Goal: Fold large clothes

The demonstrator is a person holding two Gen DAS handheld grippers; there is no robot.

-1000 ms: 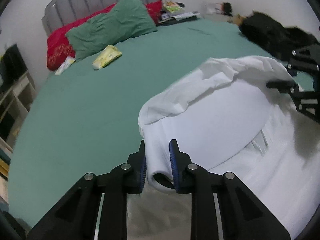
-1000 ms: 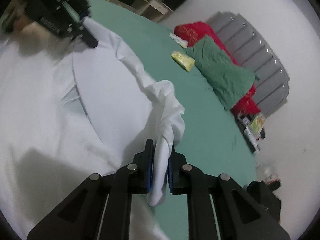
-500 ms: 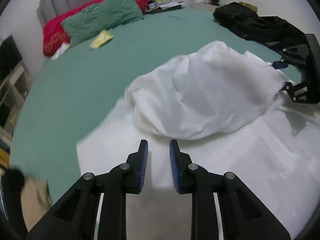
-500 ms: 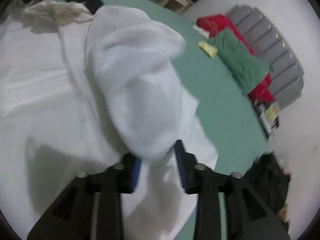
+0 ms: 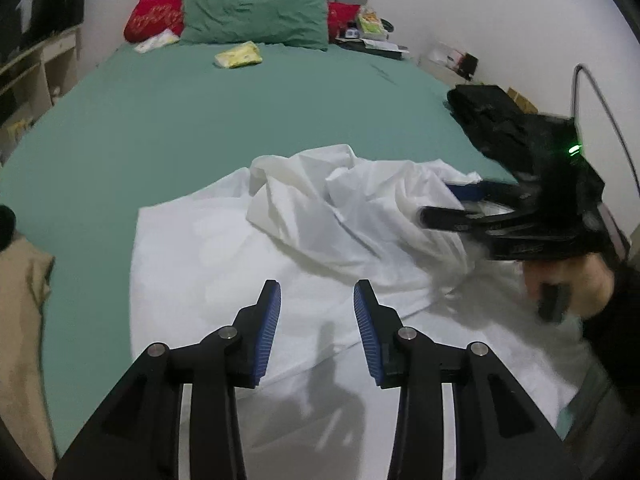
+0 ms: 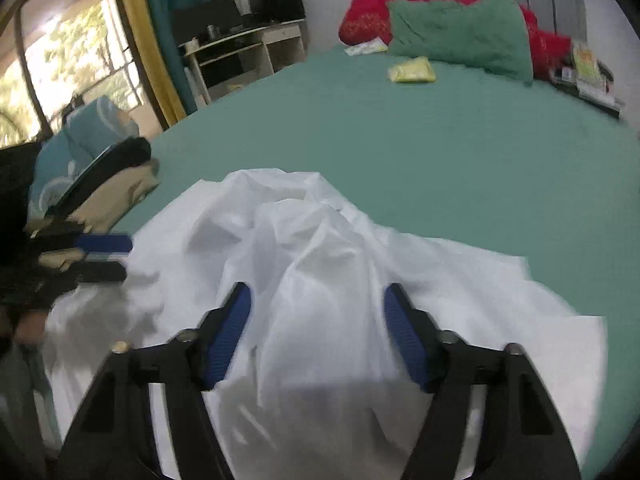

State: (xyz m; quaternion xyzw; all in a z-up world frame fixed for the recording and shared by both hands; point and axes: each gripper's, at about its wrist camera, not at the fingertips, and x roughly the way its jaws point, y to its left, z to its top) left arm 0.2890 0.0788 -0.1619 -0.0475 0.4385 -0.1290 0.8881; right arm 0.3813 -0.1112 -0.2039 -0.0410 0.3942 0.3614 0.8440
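A large white garment [image 5: 248, 264] lies spread on the green bed, with a crumpled fold [image 5: 344, 204] heaped on top of it. My left gripper [image 5: 317, 300] is open and empty, just above the flat white cloth at the near side. My right gripper [image 6: 318, 304] is open; the crumpled white fold [image 6: 320, 280] lies loose between its spread fingers. In the left wrist view the right gripper [image 5: 452, 200] shows at the right, open beside the heap. In the right wrist view the left gripper [image 6: 104, 256] shows at the left edge of the garment.
The green bed sheet [image 5: 200, 120] stretches behind the garment. A green pillow [image 5: 256, 12], a red pillow [image 5: 156, 20] and a yellow packet [image 5: 238, 55] lie at the headboard. Black clothing [image 5: 496, 120] lies at the right edge. A beige cloth [image 5: 20, 300] hangs at the left. Shelves [image 6: 240, 56] stand beside the bed.
Both grippers let go of the white garment's edge and opened. The lifted part dropped into a crumpled heap on the spread cloth. Both grippers pulled back toward the near side.
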